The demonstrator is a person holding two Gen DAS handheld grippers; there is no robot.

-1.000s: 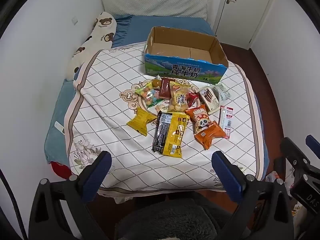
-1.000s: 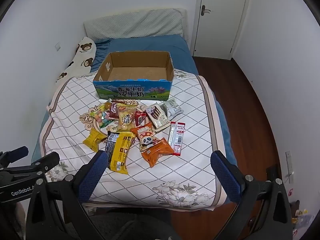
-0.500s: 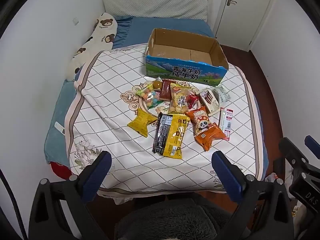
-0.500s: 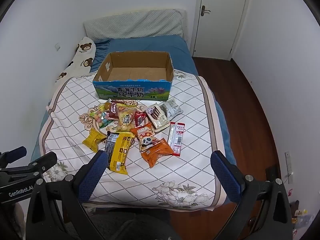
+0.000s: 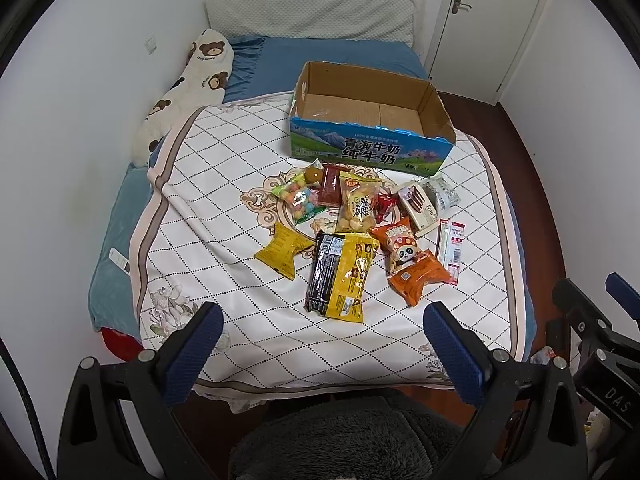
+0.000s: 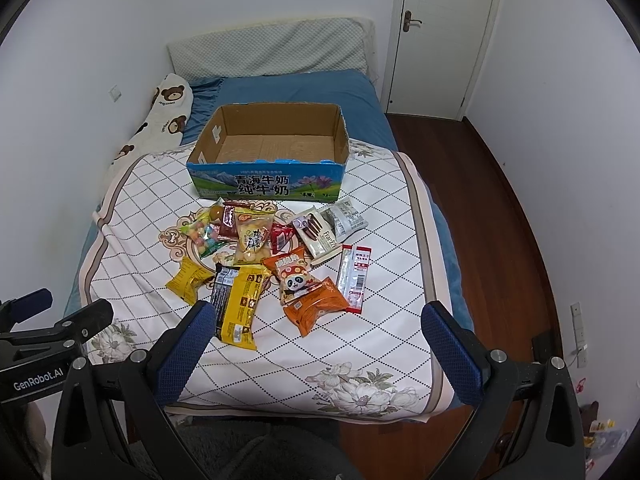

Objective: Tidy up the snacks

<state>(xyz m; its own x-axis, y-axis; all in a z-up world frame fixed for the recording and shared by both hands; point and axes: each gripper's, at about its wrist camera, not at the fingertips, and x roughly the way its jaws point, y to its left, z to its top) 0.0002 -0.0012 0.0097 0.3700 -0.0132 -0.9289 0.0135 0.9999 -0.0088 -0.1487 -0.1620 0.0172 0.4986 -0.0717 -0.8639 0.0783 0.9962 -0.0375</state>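
Several snack packets lie in a loose pile on the quilted bed cover (image 5: 224, 184): a black-and-yellow pack (image 5: 340, 276) (image 6: 239, 304), a small yellow pack (image 5: 282, 250), an orange pack (image 5: 418, 278) (image 6: 316, 306), a panda pack (image 5: 400, 246), a candy bag (image 5: 300, 202), a red-white stick (image 5: 451, 246) (image 6: 354, 276). An empty open cardboard box (image 5: 372, 120) (image 6: 272, 148) stands behind them. My left gripper (image 5: 320, 354) is open and empty, near the bed's front edge. My right gripper (image 6: 316, 352) is open and empty, beside it.
A bear-print pillow (image 5: 188, 88) lies along the left wall. A grey headboard pillow (image 6: 272, 50) is at the back. A white door (image 6: 444, 32) and wooden floor (image 6: 500, 216) are on the right. A dark fuzzy seat (image 5: 344, 440) is below the grippers.
Both views have shifted slightly; the grippers stay open and empty, and nothing on the bed has moved.
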